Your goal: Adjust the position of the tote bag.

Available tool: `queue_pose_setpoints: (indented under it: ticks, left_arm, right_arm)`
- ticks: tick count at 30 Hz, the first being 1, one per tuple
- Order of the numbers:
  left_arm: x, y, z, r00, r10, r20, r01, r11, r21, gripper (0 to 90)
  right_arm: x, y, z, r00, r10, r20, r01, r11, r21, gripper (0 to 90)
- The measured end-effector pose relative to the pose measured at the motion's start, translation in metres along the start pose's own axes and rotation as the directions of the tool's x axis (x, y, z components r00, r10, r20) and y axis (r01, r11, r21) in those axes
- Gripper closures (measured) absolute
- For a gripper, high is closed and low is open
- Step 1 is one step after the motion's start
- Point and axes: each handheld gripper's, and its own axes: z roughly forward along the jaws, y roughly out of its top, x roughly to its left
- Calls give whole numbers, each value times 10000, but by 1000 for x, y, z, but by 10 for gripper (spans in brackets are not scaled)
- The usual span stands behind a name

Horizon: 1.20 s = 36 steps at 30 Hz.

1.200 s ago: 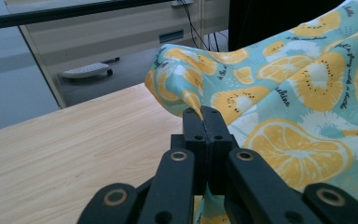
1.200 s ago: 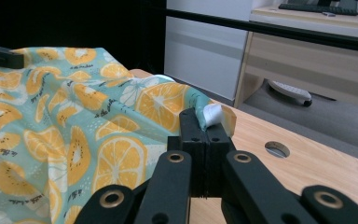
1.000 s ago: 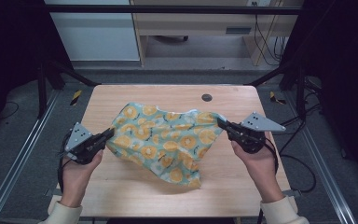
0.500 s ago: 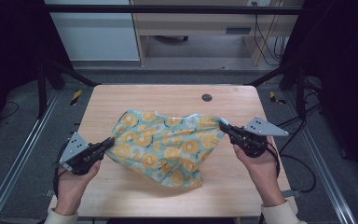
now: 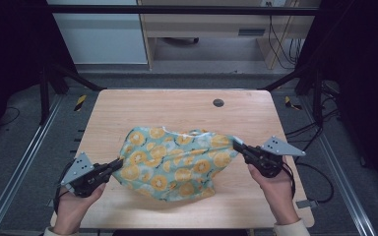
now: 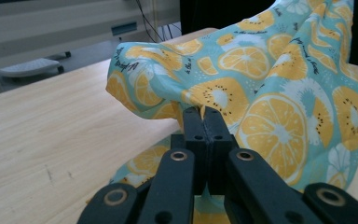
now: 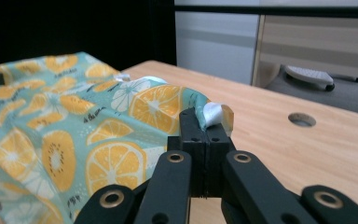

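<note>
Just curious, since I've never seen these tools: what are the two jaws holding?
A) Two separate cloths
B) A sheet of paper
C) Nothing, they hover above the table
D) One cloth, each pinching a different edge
D: the left gripper and right gripper each clamp opposite edges of the same fruit-print cloth.

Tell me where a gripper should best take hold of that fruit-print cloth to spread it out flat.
Probably at its outer edges, one from each side. The fruit-print cloth is already pinched that way: the left gripper is shut on its left edge, the right gripper on its right corner. The limp, bunched middle sags on the table, so a hold there would only crumple it.
</note>
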Motion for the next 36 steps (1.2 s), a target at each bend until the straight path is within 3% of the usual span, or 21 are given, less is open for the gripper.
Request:
queue_pose_setpoints:
  ticks: [7, 11, 16, 24, 28, 32, 36]
  left_arm:
    - [0, -7, 0, 9997, 191, 154, -198, 9987, 462, 900]
    - [-2, -11, 3, 9981, 420, 460, -463, 9944, 947, 900]
    - [-2, -15, 8, 9973, 382, 625, -458, 9911, 1253, 900]
    - [-9, -23, 17, 9939, 586, 936, -750, 9804, 1823, 900]
    - [-7, -24, 17, 9929, 558, 1053, -749, 9795, 1869, 900]
    - [-5, -27, 19, 9921, 526, 1138, -758, 9746, 2106, 900]
    - [-4, -30, 21, 9897, 689, 1252, -981, 9644, 2454, 900]
  right_arm:
    - [6, -10, -6, 9997, -162, -179, 166, 9996, 227, 900]
    - [10, -19, -11, 9993, -223, -293, 238, 9984, 511, 900]
    - [8, -28, -12, 9994, -253, -254, 273, 9962, 829, 900]
    - [8, -33, -20, 9995, -111, -298, 134, 9967, 799, 900]
    - [7, -37, -19, 9993, -76, -369, 110, 9956, 927, 900]
    - [8, -38, -19, 9974, -55, -717, 121, 9958, 907, 900]
    - [8, -43, -18, 9943, -162, -1058, 282, 9932, 1129, 900]
